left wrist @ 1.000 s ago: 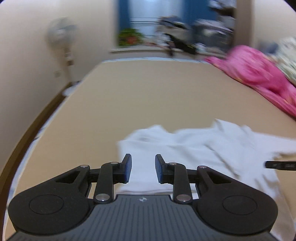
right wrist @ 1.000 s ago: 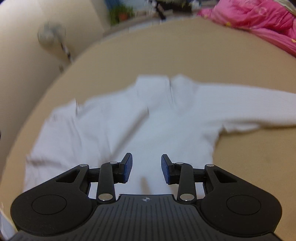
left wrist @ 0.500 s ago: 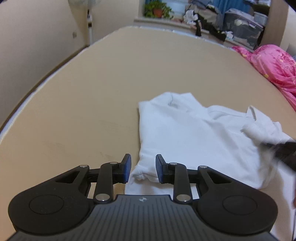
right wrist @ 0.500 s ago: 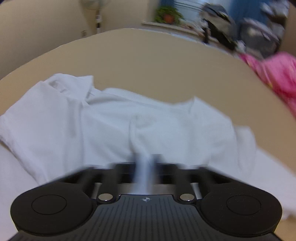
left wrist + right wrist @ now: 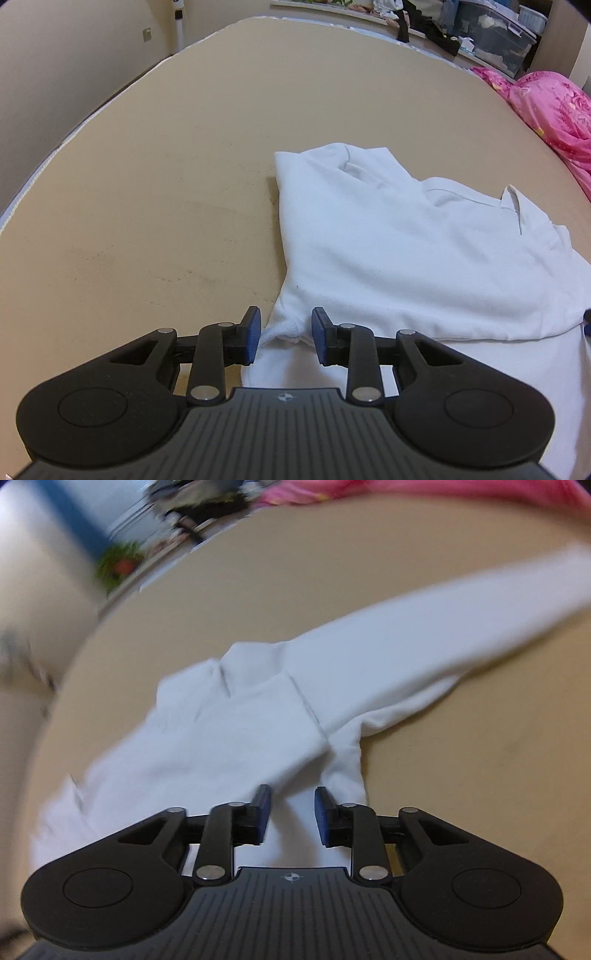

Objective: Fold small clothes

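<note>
Shirt [image 5: 258,731] blurred, sleeve end cropped.

Soft, warm indoor light, even and rather dim, with no glare. The left wrist view is sharp, with faint shadows. The right wrist view is smeared by motion, worst at upper left. Fisheye bending curves both frames' edges.

Shirt [image 5: 406,258] lies on the bed [image 5: 166,184], right of centre; quilt [image 5: 554,110] behind it, far right.
</note>
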A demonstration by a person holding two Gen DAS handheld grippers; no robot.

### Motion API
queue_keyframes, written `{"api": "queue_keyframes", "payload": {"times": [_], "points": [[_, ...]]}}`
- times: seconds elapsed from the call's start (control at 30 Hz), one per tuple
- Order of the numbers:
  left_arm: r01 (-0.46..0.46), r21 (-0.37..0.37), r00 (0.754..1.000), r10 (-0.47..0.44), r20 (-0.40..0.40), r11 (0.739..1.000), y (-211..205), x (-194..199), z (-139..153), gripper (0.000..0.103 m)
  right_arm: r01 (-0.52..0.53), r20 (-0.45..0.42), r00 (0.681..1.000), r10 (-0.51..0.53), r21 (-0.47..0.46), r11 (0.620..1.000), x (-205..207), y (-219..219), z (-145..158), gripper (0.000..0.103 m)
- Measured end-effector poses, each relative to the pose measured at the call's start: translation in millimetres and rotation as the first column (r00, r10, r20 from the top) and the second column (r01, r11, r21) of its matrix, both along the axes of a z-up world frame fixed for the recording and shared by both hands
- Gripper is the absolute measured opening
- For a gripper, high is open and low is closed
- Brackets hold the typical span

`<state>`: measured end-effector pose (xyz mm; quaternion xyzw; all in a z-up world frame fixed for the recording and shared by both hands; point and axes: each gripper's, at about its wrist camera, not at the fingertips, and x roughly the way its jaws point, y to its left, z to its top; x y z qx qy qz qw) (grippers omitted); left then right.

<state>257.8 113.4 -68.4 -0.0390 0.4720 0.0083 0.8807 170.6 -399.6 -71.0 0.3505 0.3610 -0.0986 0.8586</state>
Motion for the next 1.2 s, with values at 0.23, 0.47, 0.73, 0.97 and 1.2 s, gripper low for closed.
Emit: {"api": "queue_keyframes", "payload": {"times": [0.23,0.47,0.73,0.97,1.2], "points": [[-0.009,0.070,0.999,0.012,-0.035,0.997,-1.4,4.8,-12.6,0.032,0.025,0.060,0.998,-0.022,-0.050,0.998,13.3,-1.7,3.9,0.005],[-0.014,0.124,0.994,0.000,0.112,0.992,-19.0,-12.1,12.6,0.030,0.130,0.003,0.991,-0.133,-0.212,0.969,11.2,-8.7,13.8,0.010],[0.068,0.141,0.997,-0.073,0.029,0.988,-28.6,-16.8,-12.9,0.030,-0.104,0.013,0.994,0.107,-0.160,0.982,26.2,-10.3,8.9,0.015],[0.167,0.239,0.942,-0.226,0.247,0.957,-36.9,-92.4,74.6,0.040,0.115,0.126,0.988,-0.087,-0.234,0.966,-15.1,-67.4,45.1,0.045],[0.184,0.213,0.893,-0.254,0.372,0.960,-29.5,-174.3,86.0,0.067,0.211,0.107,0.974,-0.198,-0.127,0.969,-43.6,-163.1,20.0,0.048]]}}
